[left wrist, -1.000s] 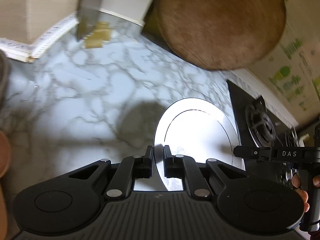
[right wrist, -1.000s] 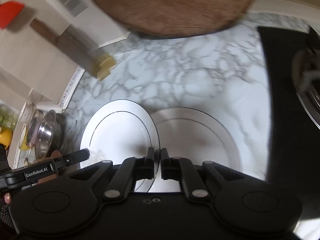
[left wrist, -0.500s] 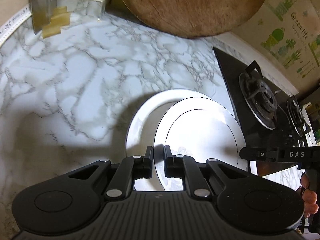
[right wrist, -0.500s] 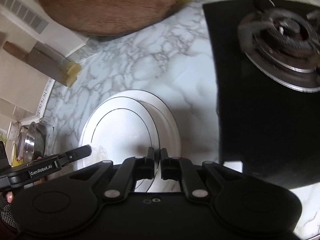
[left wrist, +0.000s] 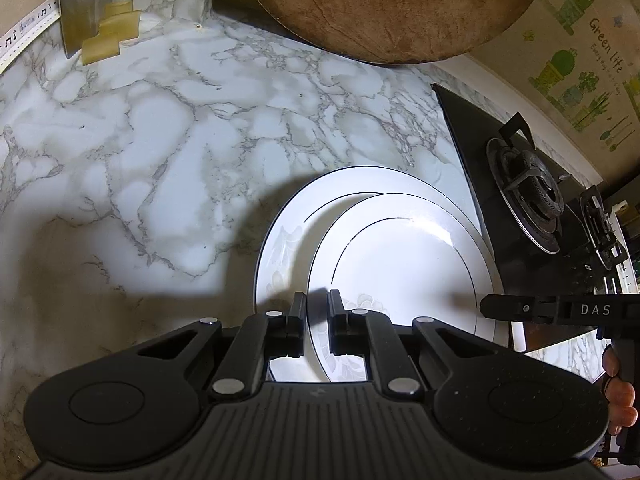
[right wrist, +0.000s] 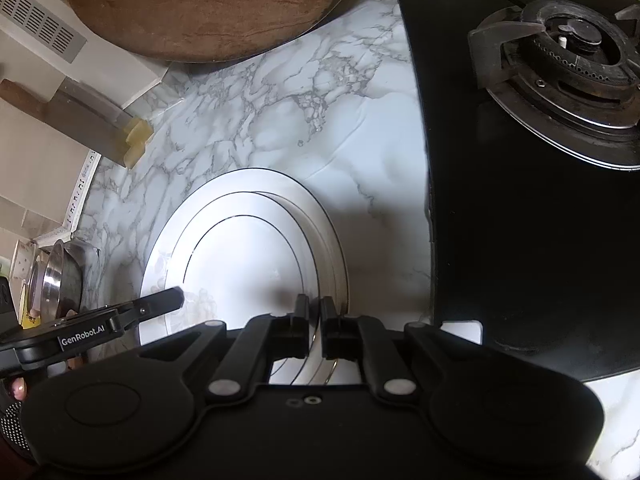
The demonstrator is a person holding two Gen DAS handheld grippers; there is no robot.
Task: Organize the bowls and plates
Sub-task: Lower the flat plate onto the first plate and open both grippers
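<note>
White marble covers the counter (left wrist: 168, 152). Two white plates sit on it, close to the black stove (right wrist: 520, 208). The top plate (left wrist: 400, 256) lies over the bottom plate (left wrist: 288, 240), a bit off to one side, so part of the bottom rim still shows.

The left gripper (left wrist: 317, 312) has its jaws pinched on the near rim of the top plate. The right gripper (right wrist: 314, 316) is pinched on the same plate's rim on the other side. I cannot tell if the top plate rests fully on the bottom one or is held a little above it.

A big round wooden board (left wrist: 392, 4) leans at the back of the counter. A cleaver (right wrist: 84, 120) stands at the back left with its blade on a small yellow block (right wrist: 136, 140). Steel bowls (right wrist: 60, 280) sit far left, partly cut off by the edge of the picture. The stove's burner (right wrist: 568, 52) is to the right of the plates, and a second burner past it is hard to see. A wall sticker (left wrist: 584, 56) with green plants is behind the stove.

Each gripper's body hides the near edges of the plates. A few fingers (left wrist: 620, 392) show at the right edge of the left view.
</note>
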